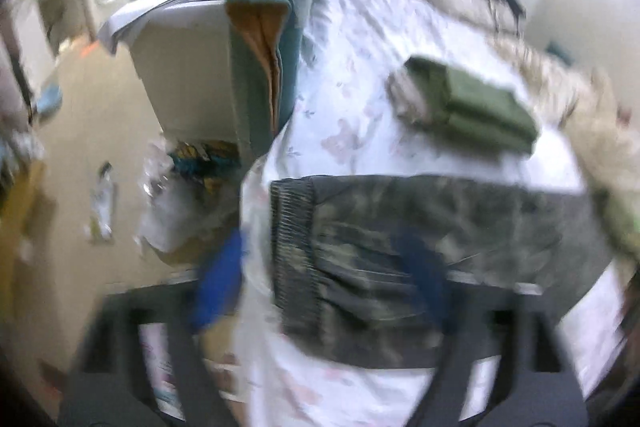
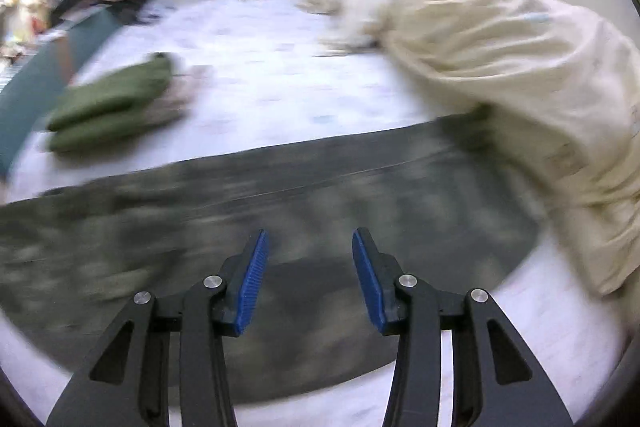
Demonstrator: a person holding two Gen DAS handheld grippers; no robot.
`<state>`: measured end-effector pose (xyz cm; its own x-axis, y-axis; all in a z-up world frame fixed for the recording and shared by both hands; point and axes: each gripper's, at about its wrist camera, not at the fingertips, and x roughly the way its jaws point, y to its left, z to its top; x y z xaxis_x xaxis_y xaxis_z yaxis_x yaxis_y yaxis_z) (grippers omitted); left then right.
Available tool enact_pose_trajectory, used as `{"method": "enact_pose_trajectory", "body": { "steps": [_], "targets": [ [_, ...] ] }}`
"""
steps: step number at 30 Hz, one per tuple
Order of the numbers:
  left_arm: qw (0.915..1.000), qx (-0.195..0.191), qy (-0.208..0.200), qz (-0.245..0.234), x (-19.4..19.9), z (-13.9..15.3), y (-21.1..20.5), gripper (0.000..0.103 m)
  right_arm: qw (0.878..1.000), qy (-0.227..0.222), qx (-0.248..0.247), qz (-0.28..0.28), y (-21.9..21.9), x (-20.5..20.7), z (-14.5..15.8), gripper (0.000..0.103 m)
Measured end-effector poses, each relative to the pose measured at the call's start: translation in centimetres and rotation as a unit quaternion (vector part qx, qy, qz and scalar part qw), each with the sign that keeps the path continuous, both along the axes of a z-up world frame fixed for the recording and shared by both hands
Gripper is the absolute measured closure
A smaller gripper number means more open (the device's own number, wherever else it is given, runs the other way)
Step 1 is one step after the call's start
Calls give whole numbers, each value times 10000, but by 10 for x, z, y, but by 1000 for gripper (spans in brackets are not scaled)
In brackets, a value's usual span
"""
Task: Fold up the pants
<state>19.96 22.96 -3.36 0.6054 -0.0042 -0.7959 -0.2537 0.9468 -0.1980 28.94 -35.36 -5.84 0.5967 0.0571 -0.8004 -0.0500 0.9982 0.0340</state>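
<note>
Two tools hang over a bed (image 2: 280, 75) with a white sheet that has faint little prints on it. One pair of pants (image 1: 420, 239) lies flat across the near part of the bed. The pants are dark green and gray with a blotchy camouflage pattern. They look soft and a bit wrinkled, with a ribbed stretchy waistband (image 1: 294, 247) at one end. In the right wrist view they make a long dark band, with a thin seam line running along it.

The left tool (image 1: 320, 291) has its blue pads wide apart, and nothing is between them. The right tool (image 2: 308, 279) has its ridged blue pads apart too, holding nothing, with the pants below.

Farther back sits a small folded green cloth (image 1: 476, 107), thick and neat. A puffy cream blanket (image 2: 500, 67) is bunched up on one side.
</note>
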Motion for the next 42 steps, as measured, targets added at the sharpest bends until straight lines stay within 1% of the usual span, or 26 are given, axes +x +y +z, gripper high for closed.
{"method": "enact_pose_trajectory", "body": {
  "steps": [2, 3, 4, 5, 7, 9, 10, 11, 13, 16, 17, 19, 20, 22, 25, 29, 30, 32, 34, 35, 37, 38, 39, 40, 41, 42],
  "targets": [
    [9990, -424, -58, 138, -13, -1, -6, 11, 9992, -15, 180, 347, 34, -27, 5, 52],
    [9974, -634, -82, 340, -21, -5, -6, 11, 9985, -12, 330, 434, 45, -44, 7, 48],
    [9941, -911, -113, 580, -30, -12, -6, 11, 9966, 28, 626, 535, 54, -61, 6, 43],
    [9879, -1311, -137, 820, -39, -24, -7, 11, 9950, 53, 831, 553, 59, -73, 4, 42],
    [9756, -1820, -288, 1190, -55, -43, -9, 11, 9911, 220, 1201, 531, 64, -92, -3, 40],
    [9584, -2310, -596, 1566, -76, -67, -19, 12, 9877, 451, 1442, 392, 63, -100, -9, 40],
    [9509, -2541, -731, 1607, -82, -80, -27, 13, 9847, 545, 1627, 314, 61, -102, -13, 40],
    [9474, -2654, -810, 1596, -87, -91, -35, 15, 9833, 580, 1707, 261, 58, -101, -16, 40],
    [9442, -2684, -1044, 1599, -94, -107, -52, 16, 9823, 648, 1747, 185, 55, -101, -22, 39],
    [9347, -2945, -1022, 1706, -93, -135, -63, 17, 9825, 716, 1717, 74, 47, -93, -31, 39],
    [9339, -2921, -1013, 1795, -91, -142, -62, 21, 9818, 739, 1747, 24, 43, -90, -34, 39],
    [9340, -2727, -996, 2081, -90, -155, -52, 21, 9780, 810, 1919, -134, 35, -88, -40, 39],
    [9327, -2699, -958, 2191, -88, -163, -46, 27, 9759, 844, 2006, -176, 33, -87, -42, 39],
    [9261, -2733, -1101, 2358, -88, -173, -30, 33, 9648, 947, 2440, -271, 27, -83, -50, 39],
    [9253, -2684, -1294, 2347, -79, -170, -17, 33, 9523, 1080, 2826, -385, 19, -79, -58, 39],
    [9155, -2742, -1484, 2541, -68, -172, 4, 33, 9503, 1183, 2834, -503, 17, -73, -67, 38],
    [9175, -2675, -1475, 2547, -63, -173, 6, 34, 9486, 1214, 2873, -529, 17, -71, -69, 38],
    [9286, -2407, -1393, 2458, -49, -170, 8, 35, 9449, 1283, 2963, -541, 17, -68, -73, 38],
    [9274, -2378, -1444, 2500, -44, -169, 11, 35, 9414, 1301, 3075, -484, 19, -65, -74, 38],
    [9282, -2372, -1388, 2507, -39, -170, 13, 40, 9414, 1279, 3084, -475, 20, -64, -74, 38],
    [9321, -2272, -1382, 2459, -35, -170, 13, 44, 9436, 1249, 3039, -412, 24, -62, -73, 38],
    [9348, -2191, -1390, 2425, -34, -168, 12, 53, 9444, 1255, 3015, -381, 25, -61, -73, 38],
    [9374, -2080, -1417, 2408, -33, -164, 9, 58, 9452, 1267, 2986, -358, 27, -60, -74, 38],
    [9430, -1865, -1420, 2361, -32, -157, 5, 67, 9459, 1281, 2963, -332, 28, -59, -75, 38],
    [9500, -1583, -1440, 2274, -30, -148, 0, 71, 9461, 1293, 2953, -319, 29, -59, -75, 38],
    [9550, -1334, -1512, 2173, -29, -138, -8, 73, 9464, 1299, 2941, -317, 29, -59, -75, 38]
  ]
}}
